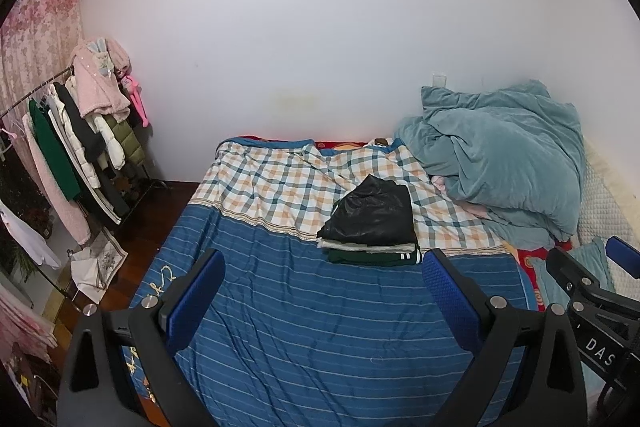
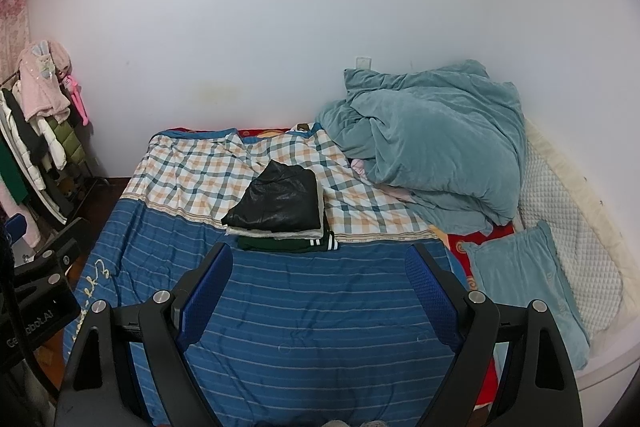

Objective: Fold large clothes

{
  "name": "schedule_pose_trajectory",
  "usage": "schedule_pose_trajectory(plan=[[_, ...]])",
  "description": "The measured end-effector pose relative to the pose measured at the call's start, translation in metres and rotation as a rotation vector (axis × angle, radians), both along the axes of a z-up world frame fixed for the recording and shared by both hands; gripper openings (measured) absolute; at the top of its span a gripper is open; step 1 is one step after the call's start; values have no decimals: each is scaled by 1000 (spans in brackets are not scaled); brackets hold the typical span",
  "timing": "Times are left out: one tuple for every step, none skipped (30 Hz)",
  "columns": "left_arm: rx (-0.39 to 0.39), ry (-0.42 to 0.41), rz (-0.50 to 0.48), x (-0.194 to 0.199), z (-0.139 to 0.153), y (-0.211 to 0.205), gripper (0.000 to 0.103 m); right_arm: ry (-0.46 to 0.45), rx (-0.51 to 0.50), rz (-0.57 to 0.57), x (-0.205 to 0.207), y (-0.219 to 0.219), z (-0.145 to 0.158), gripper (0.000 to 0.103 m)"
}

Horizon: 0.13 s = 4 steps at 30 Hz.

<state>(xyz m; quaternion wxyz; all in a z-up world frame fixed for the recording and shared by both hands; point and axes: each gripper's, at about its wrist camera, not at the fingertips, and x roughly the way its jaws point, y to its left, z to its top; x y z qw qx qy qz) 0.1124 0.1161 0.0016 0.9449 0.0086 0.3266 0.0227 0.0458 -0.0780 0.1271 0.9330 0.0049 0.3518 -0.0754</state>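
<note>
Clothes stack (image 1: 370, 223) lies ahead of both my grippers, up the bed, and that is what the coming move turns on; from the left gripper (image 1: 324, 291) it sits ahead and a little toward its right finger, from the right gripper (image 2: 320, 287) ahead and a little toward its left finger, so it falls roughly between the two hands, and I judge neither arm clearly nearer; both are apart from it, with bare striped cover in between.

My left gripper's jaws stand wide apart with nothing between them but the blue striped bedspread (image 1: 304, 311); my right gripper is just as wide and equally empty.

The stack rests where the striped cover meets the checked sheet (image 1: 276, 179); its near edge runs across my view, side to side, so I would come at it square from the front. It looks already folded: a shiny, crinkled black garment (image 2: 280, 201) on top, a pale layer beneath, a dark green piece with white stripes (image 2: 292, 243) at the bottom, edges fairly even, though the top piece peaks at its far corner.

Beyond and to the right is a heaped teal quilt (image 2: 432, 139); hanging clothes (image 1: 80, 131) off to the left may be my next large item, though I cannot tell.
</note>
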Motion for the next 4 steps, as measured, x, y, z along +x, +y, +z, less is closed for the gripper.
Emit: schedule_pose_trajectory(plan=[[-2,0,0,0,0,0,101,1,3,1,0,0,0,90],[-3,0,-1,0,0,-1,101,0,5,1,-1,0,0,90],[-2,1,-3,0,1,-1,101,-2,3,-1,-1,0,0,90],[-2,3,-3,0,1,-1,101,-2,3,-1,-1,0,0,90]])
